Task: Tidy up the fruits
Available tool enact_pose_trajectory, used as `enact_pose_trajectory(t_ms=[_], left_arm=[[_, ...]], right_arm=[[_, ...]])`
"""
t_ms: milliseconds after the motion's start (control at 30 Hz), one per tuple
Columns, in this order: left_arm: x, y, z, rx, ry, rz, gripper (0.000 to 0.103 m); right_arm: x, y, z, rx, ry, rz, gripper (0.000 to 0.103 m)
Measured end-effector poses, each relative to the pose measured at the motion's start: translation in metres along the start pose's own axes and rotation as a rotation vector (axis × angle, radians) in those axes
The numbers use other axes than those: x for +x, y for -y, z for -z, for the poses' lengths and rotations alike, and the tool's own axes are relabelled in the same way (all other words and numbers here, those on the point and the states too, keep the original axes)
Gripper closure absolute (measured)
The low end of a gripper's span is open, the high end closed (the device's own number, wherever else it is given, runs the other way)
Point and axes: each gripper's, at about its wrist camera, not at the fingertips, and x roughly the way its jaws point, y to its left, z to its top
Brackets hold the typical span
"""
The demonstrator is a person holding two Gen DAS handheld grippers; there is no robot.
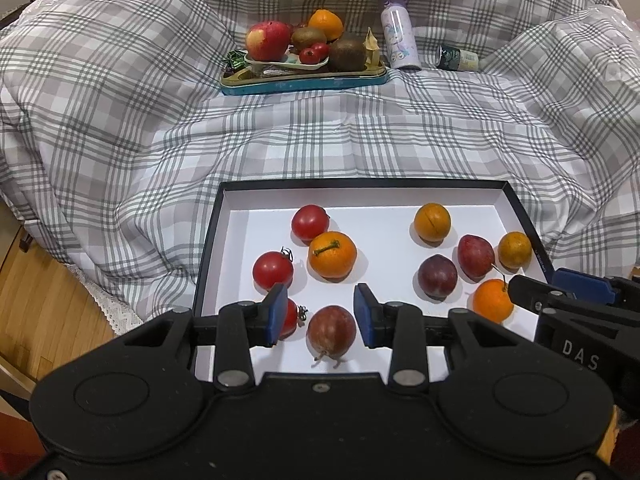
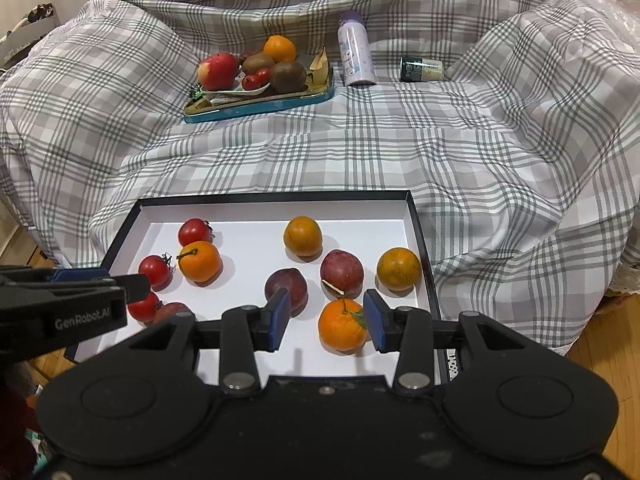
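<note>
- Between the left claw's parted pads sits a plum; a tomato lies just behind its left pad.
- By the right claw, also apart and empty, an orange touches the right pad.
- In the box, fruits lie mixed: sorting looks unfinished.
- Closing on either fruit calls for centring first.

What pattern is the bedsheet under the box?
Grey-and-white plaid bedsheet, clearest in the right wrist view.

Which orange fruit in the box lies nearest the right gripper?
The orange with a green leaf, lying just before the open right gripper; the other orange fruits lie farther back.
</note>
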Motion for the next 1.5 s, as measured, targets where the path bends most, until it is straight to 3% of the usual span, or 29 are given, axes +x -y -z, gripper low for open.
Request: enact_pose_trajectory(t_ms=[567,1500], left_arm=[[-0.012,0.003,0.020,-0.008,0.006,-0.008,0.058],[-0.007,0.003,0.021,-0.013,-0.018,0.005,0.058]], right_arm=[[-0.017,-0.004,0.015,0.011,0.023,0.015,0.057],[-0.014,-0.007,0.015,0.006,0.007,0.017,0.057]])
